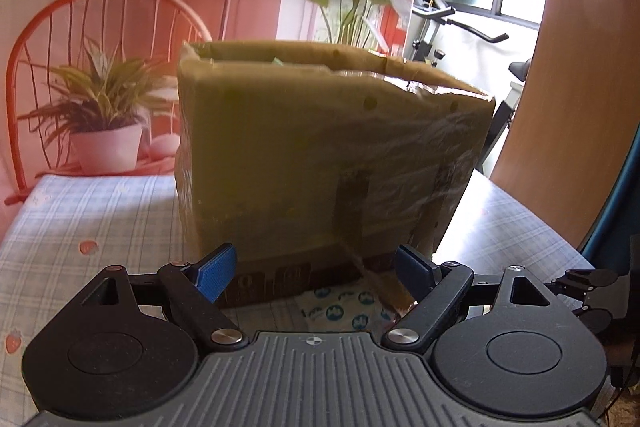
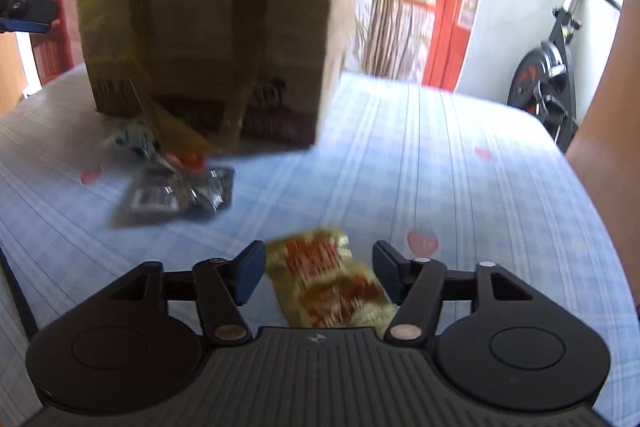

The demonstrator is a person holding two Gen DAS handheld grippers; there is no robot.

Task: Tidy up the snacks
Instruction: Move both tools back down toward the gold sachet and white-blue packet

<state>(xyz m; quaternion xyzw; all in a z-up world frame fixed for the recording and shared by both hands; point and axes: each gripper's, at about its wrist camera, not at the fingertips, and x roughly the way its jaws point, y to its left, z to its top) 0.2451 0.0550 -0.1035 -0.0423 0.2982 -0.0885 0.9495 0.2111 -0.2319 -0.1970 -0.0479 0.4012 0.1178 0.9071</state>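
Observation:
A tall cardboard box (image 1: 320, 155) wrapped in clear tape stands open-topped on the checked tablecloth (image 1: 100, 219). My left gripper (image 1: 316, 273) is open right in front of its lower wall, above a white packet with blue dots (image 1: 344, 311). In the right wrist view the box (image 2: 208, 19) is farther off. My right gripper (image 2: 319, 271) is open over a gold and red snack packet (image 2: 328, 279) that lies flat between its fingers, with gaps on both sides. A dark foil packet (image 2: 176, 195) and a white and blue packet (image 2: 132, 139) lie by the box's foot.
The tablecloth (image 2: 440, 167) stretches right of the box. Behind the table hangs a printed backdrop with a potted plant (image 1: 104, 115) and a lamp. An exercise bike (image 2: 548, 75) stands beyond the table's far right edge. A wooden panel (image 1: 568, 107) rises at the right.

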